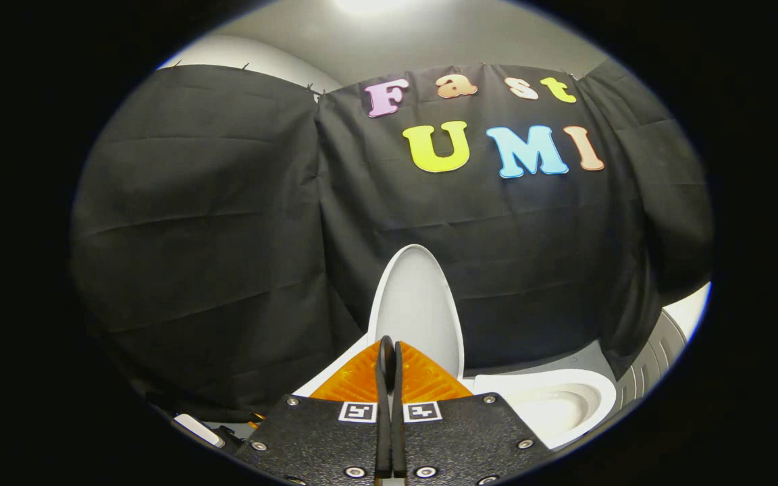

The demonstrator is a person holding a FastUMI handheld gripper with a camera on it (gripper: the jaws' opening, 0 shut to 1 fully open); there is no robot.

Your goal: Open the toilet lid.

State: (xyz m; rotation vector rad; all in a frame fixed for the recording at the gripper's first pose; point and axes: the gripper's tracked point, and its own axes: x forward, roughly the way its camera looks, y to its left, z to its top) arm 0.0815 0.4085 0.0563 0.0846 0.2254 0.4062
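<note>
The white toilet lid [417, 304] stands raised, nearly upright, against the black cloth wall, just beyond my fingertips. To the right of the fingers lies the open white bowl with its seat rim [564, 398]. My gripper [389, 345] is shut, its two fingers pressed together with nothing between them. The tips sit in front of the lid's lower left edge; whether they touch it I cannot tell.
A black cloth wall [227, 236] hangs close behind the toilet. A pale ribbed object [652, 368] stands to the right of the bowl. A small white object [198, 429] lies low on the left beside the gripper body.
</note>
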